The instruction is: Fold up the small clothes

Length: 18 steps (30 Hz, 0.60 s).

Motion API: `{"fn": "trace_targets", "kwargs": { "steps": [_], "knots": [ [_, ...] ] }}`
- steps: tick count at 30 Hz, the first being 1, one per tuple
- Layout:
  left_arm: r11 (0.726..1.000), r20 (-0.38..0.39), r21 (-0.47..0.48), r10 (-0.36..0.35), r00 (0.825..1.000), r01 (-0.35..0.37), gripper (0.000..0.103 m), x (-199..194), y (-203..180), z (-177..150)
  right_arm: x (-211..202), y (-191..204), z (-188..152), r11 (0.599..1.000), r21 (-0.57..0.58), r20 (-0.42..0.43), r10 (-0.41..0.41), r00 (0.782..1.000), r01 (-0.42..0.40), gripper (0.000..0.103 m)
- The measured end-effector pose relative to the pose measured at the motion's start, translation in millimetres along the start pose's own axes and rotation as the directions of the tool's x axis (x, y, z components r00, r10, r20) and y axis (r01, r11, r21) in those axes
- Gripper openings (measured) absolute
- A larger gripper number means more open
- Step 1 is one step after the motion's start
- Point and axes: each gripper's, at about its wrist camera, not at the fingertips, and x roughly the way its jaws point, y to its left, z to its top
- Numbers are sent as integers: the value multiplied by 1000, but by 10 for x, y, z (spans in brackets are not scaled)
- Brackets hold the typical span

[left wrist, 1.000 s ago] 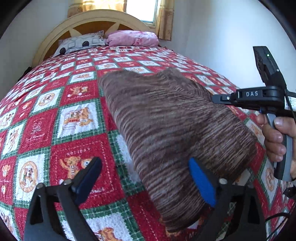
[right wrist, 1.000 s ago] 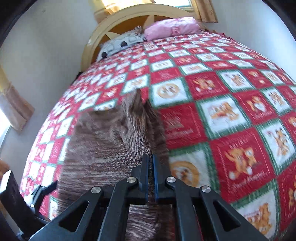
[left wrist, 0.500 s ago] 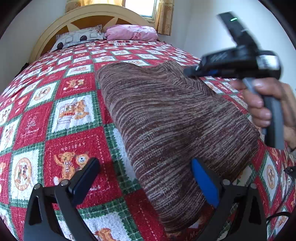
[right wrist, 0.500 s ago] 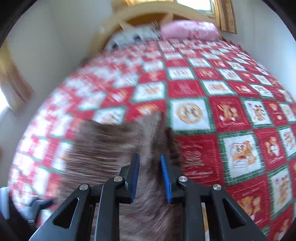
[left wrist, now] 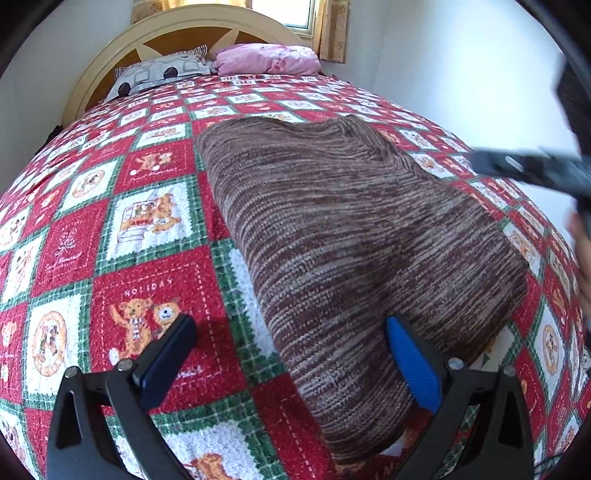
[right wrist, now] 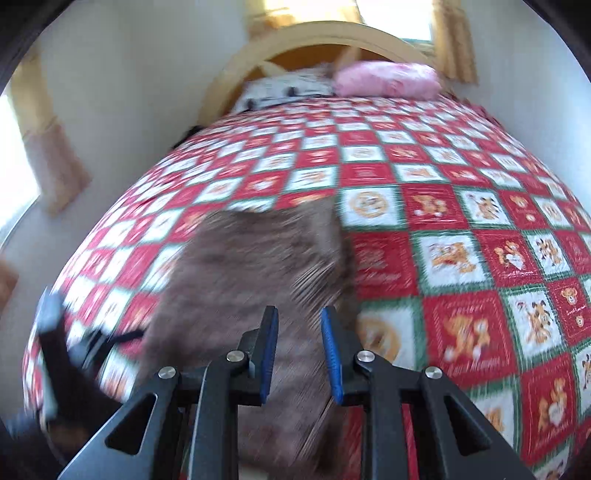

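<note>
The folded brown knit sweater (left wrist: 343, 236) lay mid-frame on the quilted bed (left wrist: 110, 236); left tongs (left wrist: 288, 365) gaped wide, right tongs (right wrist: 300, 354), just parted, gripped nothing.

A red, white and green quilt (left wrist: 110, 236) with teddy-bear squares spreads below me. At its far end I see a pink pillow (left wrist: 267, 61) beside a grey patterned one (left wrist: 159, 72), what looks like a wooden headboard (left wrist: 177, 27), and curtains (left wrist: 332, 29).
</note>
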Motion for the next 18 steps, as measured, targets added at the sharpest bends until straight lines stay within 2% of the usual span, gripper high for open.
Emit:
{"fn": "trace_targets", "kwargs": {
  "steps": [2,6,7,9,14,18],
  "knots": [
    [1000,0,3,5,1000,-5,103,-1,-5,-3,28,98,-173,997,-64,-44,-43,998,40,25],
    [1000,-3,3,9,1000,-9,103,-7,-15,-13,180,-62,-389,989,-51,-140,-144,980,138,25],
    [1000,-3,3,11,1000,-11,103,-8,-17,-16,214,-133,-447,991,-22,-167,-133,977,131,25],
    [1000,-6,6,16,1000,-16,103,-6,-27,-19,193,-222,-528,995,35,-166,-84,982,91,24],
    [1000,-8,5,17,1000,-17,103,-30,-29,-48,115,-162,-650,994,31,-152,-101,983,107,21],
    [1000,-10,3,15,1000,-15,103,-46,-31,-69,80,-247,-776,993,86,-132,-69,989,81,21]
  ]
}}
